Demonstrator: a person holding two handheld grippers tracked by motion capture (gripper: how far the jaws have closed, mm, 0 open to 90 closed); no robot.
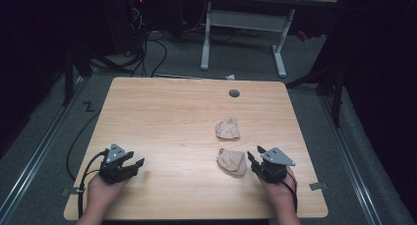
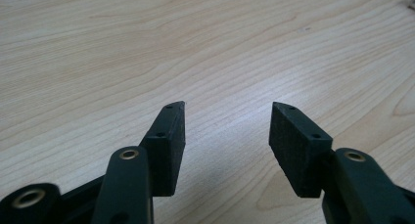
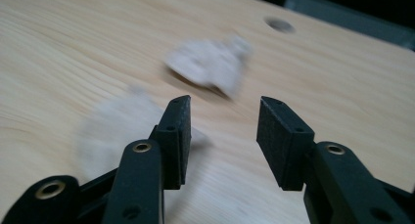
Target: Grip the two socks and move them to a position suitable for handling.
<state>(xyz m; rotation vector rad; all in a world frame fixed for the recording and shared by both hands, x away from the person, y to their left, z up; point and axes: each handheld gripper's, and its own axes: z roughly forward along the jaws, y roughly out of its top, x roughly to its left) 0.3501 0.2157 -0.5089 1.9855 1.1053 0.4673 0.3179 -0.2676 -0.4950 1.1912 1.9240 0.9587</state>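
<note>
a light wooden bench (image 1: 167,122) carries two small crumpled beige cloth pieces on its right half. the farther cloth piece (image 1: 227,129) lies toward the middle of the right side, and the nearer cloth piece (image 1: 232,161) sits a little closer to the person, apart from the first. a round grey grommet hole (image 1: 234,93) is set in the bench near its far edge. the left gripper (image 1: 134,162) rests low over the near-left part of the bench, held in the person's left hand (image 1: 101,190), with its jaws spread and nothing between them; in the left gripper view only bare wood grain lies ahead of the left gripper's open tips. the right gripper (image 1: 253,155) is held in the right hand (image 1: 278,193) at the near-right, just beside the nearer cloth piece, its jaws also spread and holding nothing. in the right gripper view the nearer cloth appears blurred behind and left of the left-hand jaw, with the farther cloth blurred ahead and the grommet hole beyond it. past the bench stands a white-legged desk (image 1: 246,23) on grey floor, with dark cables (image 1: 152,48) trailing near it.
</note>
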